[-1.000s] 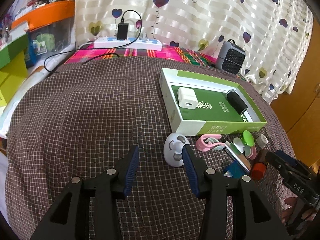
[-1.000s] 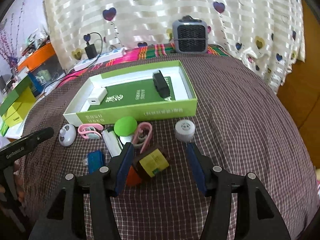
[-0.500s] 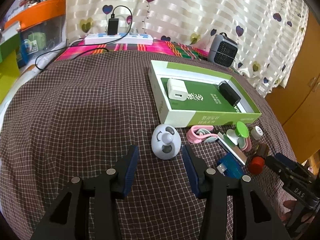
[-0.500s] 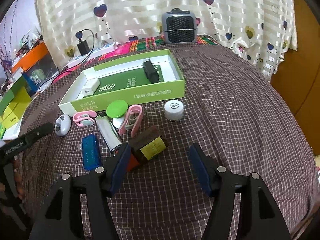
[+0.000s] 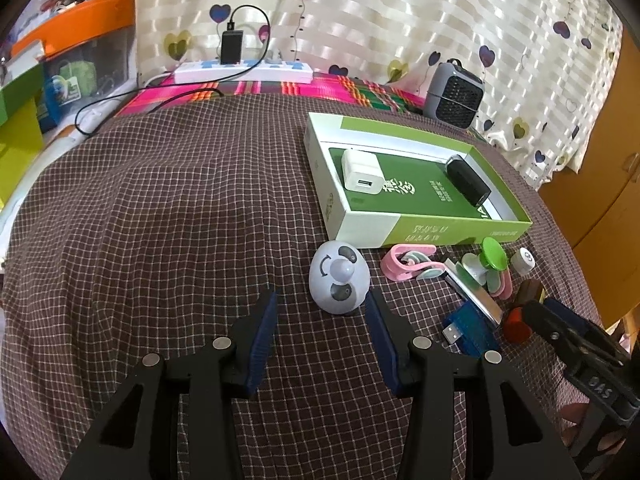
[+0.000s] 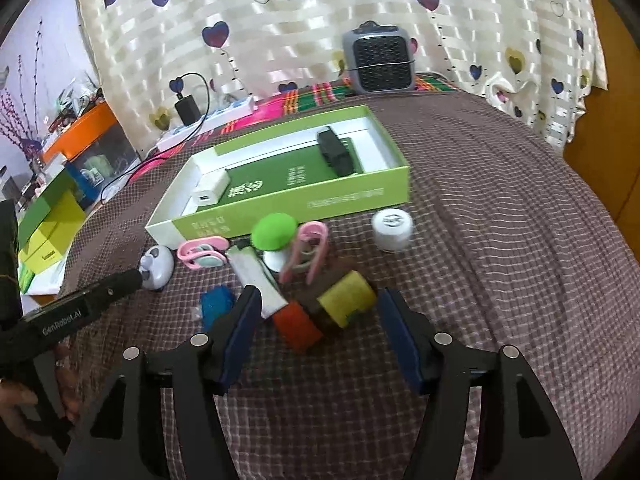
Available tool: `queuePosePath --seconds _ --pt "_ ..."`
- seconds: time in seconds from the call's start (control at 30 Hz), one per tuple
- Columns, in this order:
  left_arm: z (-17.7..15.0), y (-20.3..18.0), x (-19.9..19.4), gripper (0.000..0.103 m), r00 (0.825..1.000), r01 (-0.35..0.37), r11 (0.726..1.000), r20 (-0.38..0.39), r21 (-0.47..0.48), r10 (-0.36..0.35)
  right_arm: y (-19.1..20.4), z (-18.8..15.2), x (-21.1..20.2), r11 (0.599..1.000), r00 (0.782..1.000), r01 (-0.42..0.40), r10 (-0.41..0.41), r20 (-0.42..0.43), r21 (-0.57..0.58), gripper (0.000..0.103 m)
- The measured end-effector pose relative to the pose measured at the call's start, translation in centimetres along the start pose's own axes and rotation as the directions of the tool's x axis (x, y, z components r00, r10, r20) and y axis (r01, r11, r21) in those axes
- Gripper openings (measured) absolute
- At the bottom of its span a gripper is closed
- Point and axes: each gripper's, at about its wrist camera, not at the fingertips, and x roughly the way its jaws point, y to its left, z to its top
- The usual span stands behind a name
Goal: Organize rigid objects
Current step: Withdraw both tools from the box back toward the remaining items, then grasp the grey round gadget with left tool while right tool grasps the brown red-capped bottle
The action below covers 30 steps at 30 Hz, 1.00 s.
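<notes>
Left gripper (image 5: 322, 306) released, panda-face gadget (image 5: 338, 278) ahead of tips; right gripper (image 6: 318, 306) released over yellow-labelled bottle (image 6: 340, 304). We count white charger (image 5: 362, 176), black block (image 5: 468, 180) in green box (image 5: 436, 228); rest still on cloth

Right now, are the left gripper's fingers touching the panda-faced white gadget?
Apart. The left wrist view shows checked cloth between the panda-faced white gadget and both fingers of the left gripper; it sits just beyond their tips, nearer the right-hand one.

Checked brown bedcover (image 5: 168, 208) under green box (image 5: 424, 232), scattered trinkets.
</notes>
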Motion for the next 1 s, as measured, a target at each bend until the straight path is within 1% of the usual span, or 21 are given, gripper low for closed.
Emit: queuePosePath --seconds 0.13,0.23,0.3,0.4,0.47,0.63,0.73,0.8,0.93,1.0 --pt "0.1 0.1 0.2 0.045 1.000 -0.004 1.000 -0.005 -0.001 0.004 0.6 -0.2 1.3 0.999 0.999 0.024 -0.024 -0.028 -0.023 0.062" --pt "0.2 0.0 0.4 0.045 1.000 -0.004 1.000 -0.010 0.002 0.004 0.5 -0.5 1.8 0.996 0.996 0.069 -0.071 -0.045 -0.049 0.062" --pt "0.3 -0.2 0.6 0.045 1.000 -0.004 1.000 -0.014 0.007 0.004 -0.1 -0.6 1.5 0.996 0.997 0.075 -0.076 -0.034 -0.044 0.062" --pt "0.4 -0.6 0.9 0.045 1.000 -0.001 1.000 -0.019 0.016 0.001 -0.9 -0.6 1.3 0.994 0.994 0.105 -0.107 -0.030 -0.043 0.062" --pt "0.3 -0.8 1.0 0.045 1.000 -0.002 1.000 -0.020 0.021 0.002 -1.5 -0.6 1.4 0.994 0.993 0.105 -0.106 -0.041 -0.036 0.062" --pt "0.4 -1.1 1.3 0.046 1.000 -0.009 1.000 -0.028 0.023 0.010 -2.7 -0.3 1.1 0.991 0.991 0.129 -0.130 -0.037 -0.045 0.062" --pt "0.5 -1.3 1.6 0.050 0.999 -0.015 0.999 -0.035 0.029 0.016 -3.3 -0.2 1.2 0.989 0.990 0.136 -0.138 -0.041 -0.051 0.062" --pt "0.5 -1.4 1.8 0.050 0.999 -0.021 0.999 -0.041 0.031 0.022 -3.8 -0.1 1.2 0.991 0.991 0.127 -0.129 -0.044 -0.049 0.062" --pt "0.7 -1.8 2.2 0.050 0.999 -0.015 0.999 -0.049 0.034 0.017 -3.9 0.3 1.6 0.988 0.990 0.125 -0.130 -0.055 -0.094 0.062" --pt "0.8 -2.0 2.4 0.050 0.999 -0.019 0.999 -0.049 0.035 0.021 -4.1 0.5 1.7 0.988 0.991 0.119 -0.124 -0.055 -0.095 0.062"
